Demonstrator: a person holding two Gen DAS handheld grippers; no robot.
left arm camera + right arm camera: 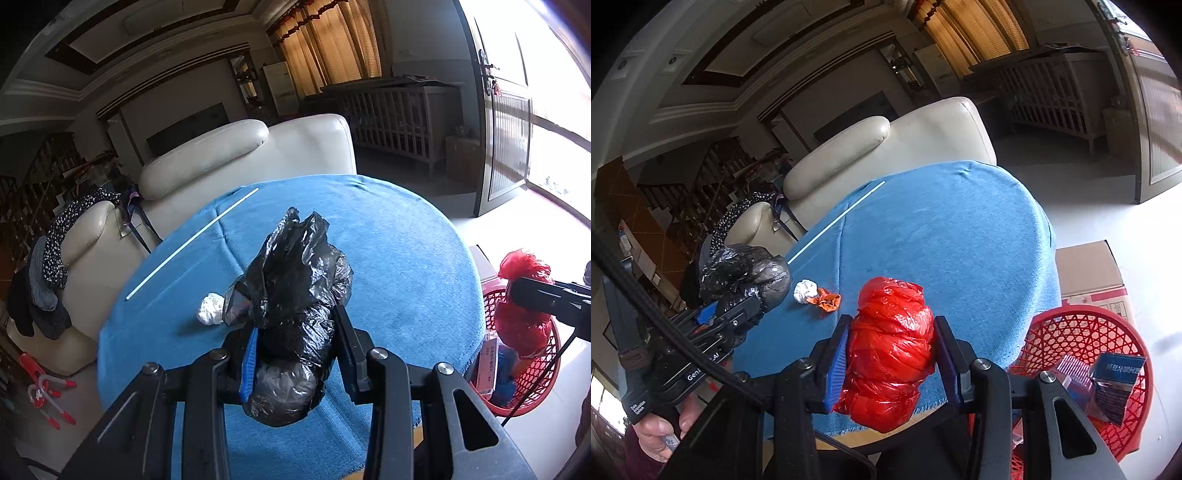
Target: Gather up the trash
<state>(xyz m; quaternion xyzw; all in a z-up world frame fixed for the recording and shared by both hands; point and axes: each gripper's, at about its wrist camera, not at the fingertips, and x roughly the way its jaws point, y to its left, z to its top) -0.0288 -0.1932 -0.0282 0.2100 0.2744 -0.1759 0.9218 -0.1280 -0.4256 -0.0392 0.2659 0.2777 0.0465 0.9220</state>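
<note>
**Two bagged bundles held over the blue-covered surface**

Blue cloth covers the round surface [388, 258], with a cream leather sofa [236, 162] behind its far edge and a bright doorway beyond its right edge.

On the cloth, a thin white stick [192, 243] lies along the far-left edge. Nearer the middle sits a crumpled white paper ball [805, 291], and just beside it, touching or nearly so, a scrap of orange wrapper [827, 301].

The left hand-held gripper [295, 347] is clamped on a black plastic bag bundle [295, 295], its two pads pressing the bundle's sides; the bag's loose top sticks up past the fingertips. From the left wrist view the white paper ball shows just left of the black bundle.

The right hand-held gripper [890, 354] is clamped on a red plastic bag bundle [890, 350], squeezed between its blue-faced pads above the near edge of the surface.

A red mesh basket [1082, 332] stands on the floor just off the near-right edge of the surface, holding a blue box [1115, 384] and another packet. A cardboard box [1086, 273] sits behind it. A person's hand [661, 432] grips the handle of the left tool at the lower left of the right wrist view.
</note>
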